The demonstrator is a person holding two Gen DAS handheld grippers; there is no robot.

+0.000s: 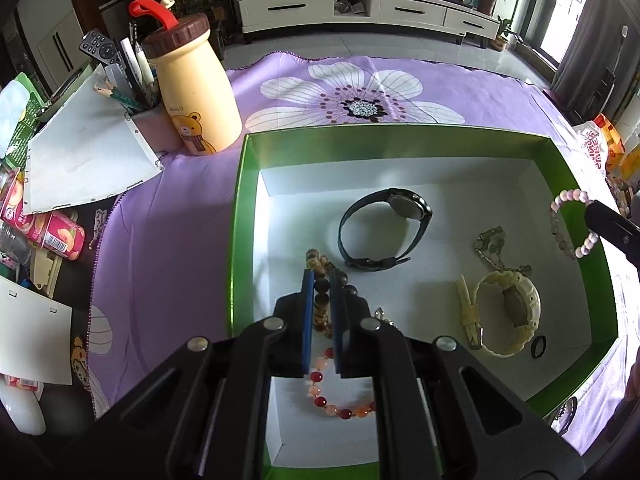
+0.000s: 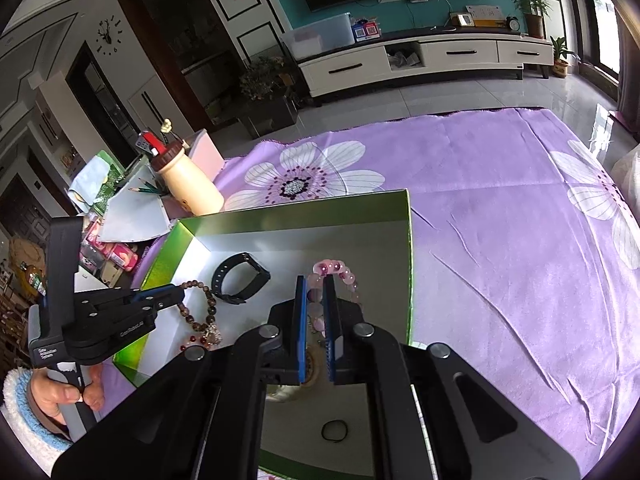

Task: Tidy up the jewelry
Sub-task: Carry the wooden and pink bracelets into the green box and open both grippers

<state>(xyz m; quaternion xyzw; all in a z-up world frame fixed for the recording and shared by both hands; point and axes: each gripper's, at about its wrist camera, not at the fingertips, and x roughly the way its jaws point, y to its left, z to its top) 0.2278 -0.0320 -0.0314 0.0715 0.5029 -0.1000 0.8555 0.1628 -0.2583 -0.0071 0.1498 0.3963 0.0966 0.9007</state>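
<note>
A green box (image 1: 240, 220) with a white floor sits on a purple flowered cloth. My left gripper (image 1: 321, 276) is shut on a brown bead bracelet (image 1: 313, 257), low over the box's left side. From the right wrist view, that left gripper (image 2: 179, 294) holds the brown bracelet (image 2: 202, 300) dangling. My right gripper (image 2: 315, 280) is shut on a pink bead bracelet (image 2: 340, 269) above the box's right part. The pink bracelet (image 1: 568, 196) also hangs at the right edge of the left wrist view. In the box lie a black watch (image 1: 384, 224), a cream watch (image 1: 504, 312), a red-orange bead bracelet (image 1: 340, 410), a silver charm piece (image 1: 490, 242) and a small black ring (image 1: 539, 347).
A cream bottle with a brown lid (image 1: 196, 92), a pen holder (image 1: 136, 80), white paper sheets (image 1: 80, 160) and pink cans (image 1: 56, 236) crowd the table's left. A hand in a fluffy sleeve (image 2: 60, 392) grips the left tool. Purple cloth (image 2: 500, 220) spreads right of the box.
</note>
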